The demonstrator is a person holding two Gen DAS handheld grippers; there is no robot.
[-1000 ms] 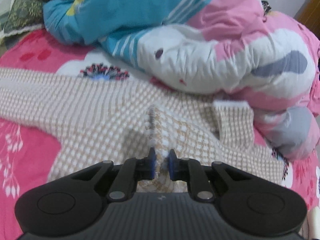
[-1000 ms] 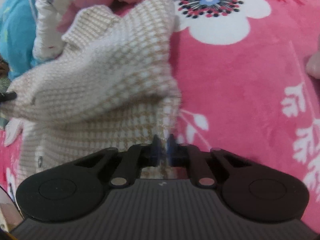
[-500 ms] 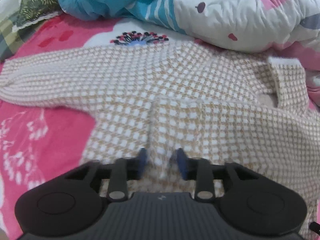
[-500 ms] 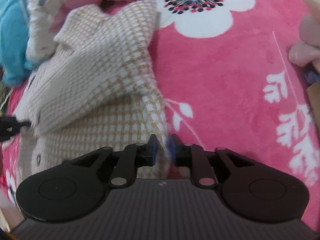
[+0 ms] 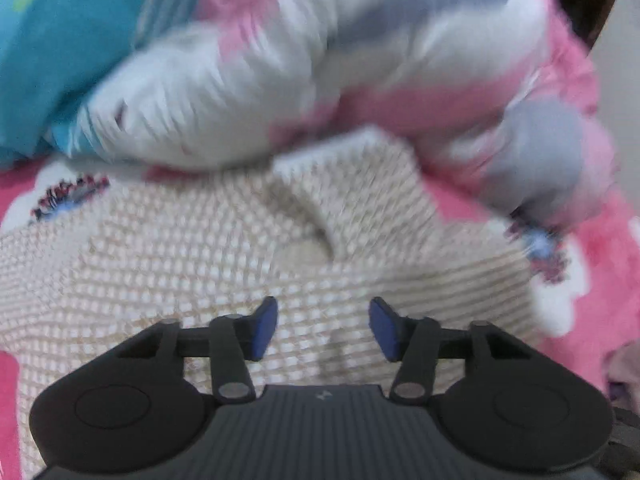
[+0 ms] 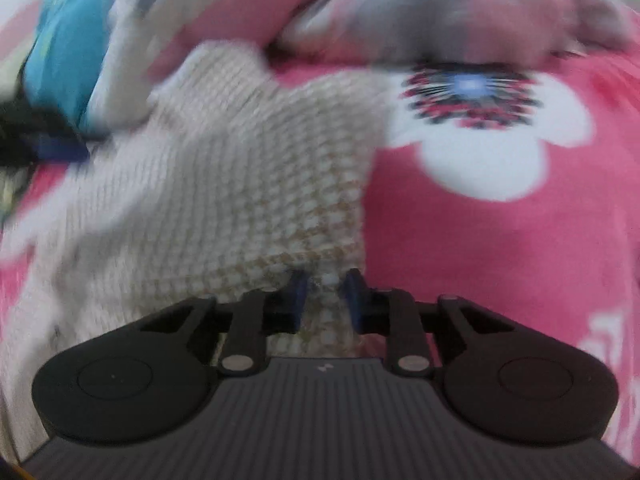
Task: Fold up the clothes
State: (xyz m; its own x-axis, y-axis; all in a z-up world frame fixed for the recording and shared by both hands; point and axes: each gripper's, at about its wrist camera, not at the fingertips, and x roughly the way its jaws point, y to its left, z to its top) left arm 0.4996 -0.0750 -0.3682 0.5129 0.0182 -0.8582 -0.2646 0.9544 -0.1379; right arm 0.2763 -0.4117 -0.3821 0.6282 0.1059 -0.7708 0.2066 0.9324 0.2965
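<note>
A beige and white checked knit sweater (image 5: 180,264) lies spread on the pink floral blanket (image 5: 580,320), its collar toward the quilt. My left gripper (image 5: 323,328) hovers just over the sweater's body, open, with nothing between its blue pads. In the right wrist view the sweater (image 6: 240,168) fills the left half. My right gripper (image 6: 326,300) is at its right-hand edge. Its jaws are closing to a narrow gap with the sweater's edge between the pads. One blue pad (image 6: 60,151) of the left gripper shows at the far left. Both views are blurred by motion.
A bulky quilt (image 5: 280,80) in white, pink, grey and turquoise is heaped right behind the sweater. In the right wrist view the quilt (image 6: 440,8) runs along the top. Bare blanket (image 6: 500,260) with a large white flower lies right of the sweater.
The left gripper opened, let go of the sweater's middle fold and swung right toward the collar. The right gripper loosened, then narrowed again on the sweater's edge as the lifted part sank flat.
</note>
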